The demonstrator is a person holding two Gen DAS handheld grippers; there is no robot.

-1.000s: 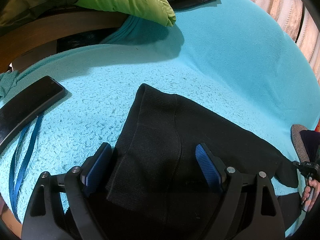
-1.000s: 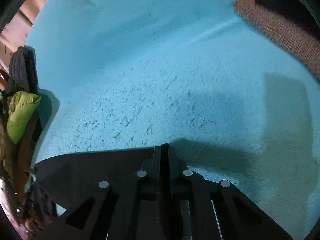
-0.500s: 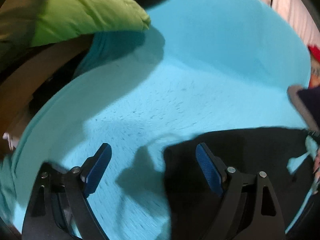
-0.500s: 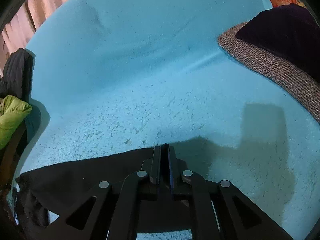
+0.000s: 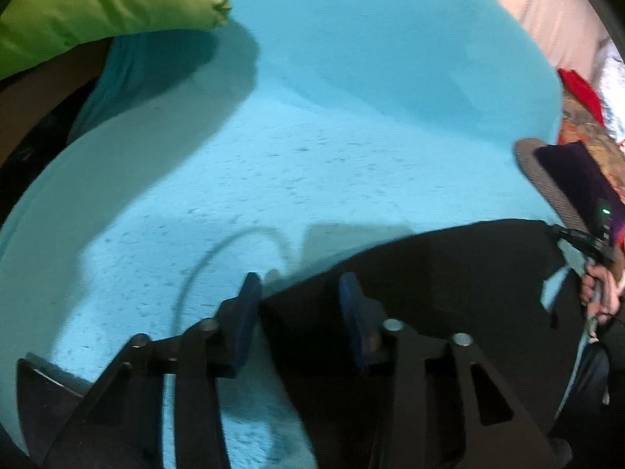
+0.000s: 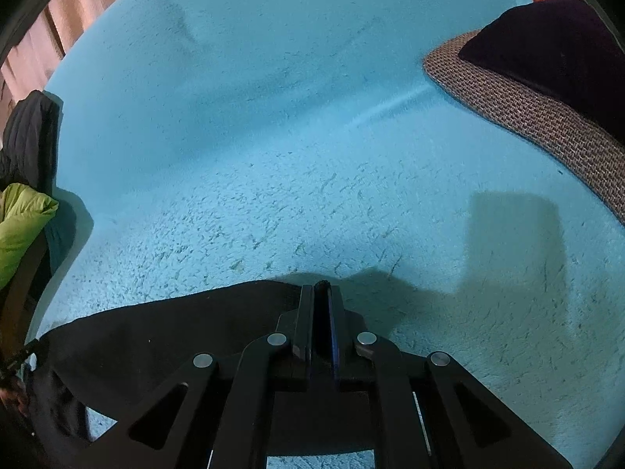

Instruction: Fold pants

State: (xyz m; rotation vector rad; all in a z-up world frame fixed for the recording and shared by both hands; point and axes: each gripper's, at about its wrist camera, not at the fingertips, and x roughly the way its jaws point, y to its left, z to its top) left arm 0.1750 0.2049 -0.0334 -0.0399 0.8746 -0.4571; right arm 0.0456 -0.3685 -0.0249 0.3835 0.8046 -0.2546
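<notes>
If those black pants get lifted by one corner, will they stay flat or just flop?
Probably flop: the black pants sag between the right gripper, shut on their edge, and the left gripper, whose jaws stand open around the other end. The knit looks soft and light, likely clinging to the fuzzy blue blanket.

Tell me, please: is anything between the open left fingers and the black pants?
Nothing visible is. The left gripper is open, and a corner of the pants already lies between its fingers. The right gripper is shut on another edge of the pants.

We see matt black cloth pants (image 6: pixel 164 336) on a nubby turquoise fleece blanket (image 6: pixel 312 156); upper right, a coarse woven mat (image 6: pixel 519 113)
</notes>
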